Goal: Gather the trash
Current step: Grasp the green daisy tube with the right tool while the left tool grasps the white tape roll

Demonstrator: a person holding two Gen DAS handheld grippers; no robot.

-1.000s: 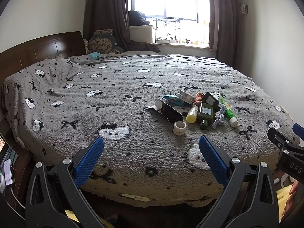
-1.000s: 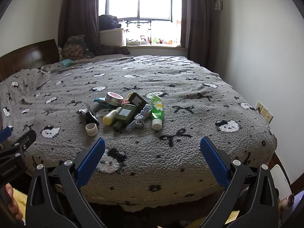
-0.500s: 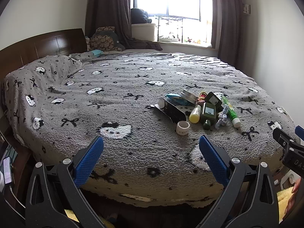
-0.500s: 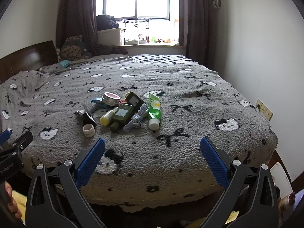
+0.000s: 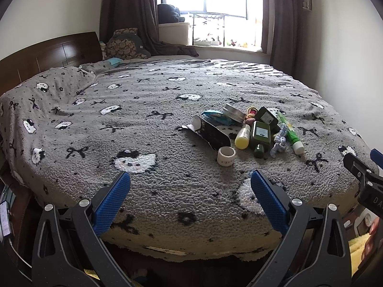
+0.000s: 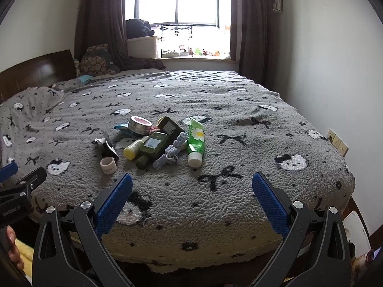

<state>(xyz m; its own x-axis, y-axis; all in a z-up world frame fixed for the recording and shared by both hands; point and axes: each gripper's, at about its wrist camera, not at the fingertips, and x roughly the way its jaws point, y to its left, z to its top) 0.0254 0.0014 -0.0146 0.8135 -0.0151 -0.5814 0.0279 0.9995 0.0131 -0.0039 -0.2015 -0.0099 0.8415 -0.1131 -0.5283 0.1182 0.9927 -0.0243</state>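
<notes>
On the grey fleece bedspread (image 6: pixel 239 143), toward its near edge, lies a tight cluster of small items — the likely trash to be sorted. Nearest is a small white tape ring (image 5: pixel 226 156) (image 6: pixel 108 165), standing apart just in front of a torn black carton (image 5: pixel 210 134) whose open flap suggests it is empty. Beside it lie a yellow bottle (image 6: pixel 134 148), a dark green bottle (image 6: pixel 152 148), a second dark green box-like bottle (image 6: pixel 170 126) behind, a grey-blue knotted cord (image 6: pixel 171 154), and a green daisy-print tube (image 6: pixel 195 141) with its white cap pointing toward the viewer. A round tin (image 6: pixel 140 124) rests on a teal wrapper (image 5: pixel 215 116) at the back. Everything lies flat and touching or nearly so, as if dumped together.

Both tools hover short of the pile, over the bed's edge. The left gripper (image 5: pixel 190 196) has its blue pads spread wide and holds nothing; the right gripper (image 6: pixel 191 197) is likewise spread and empty — seemingly readied for a first pick, with no bin visible in either view. Farther off stand the headboard (image 5: pixel 47 52) and the bright window (image 6: pixel 177 0).
</notes>
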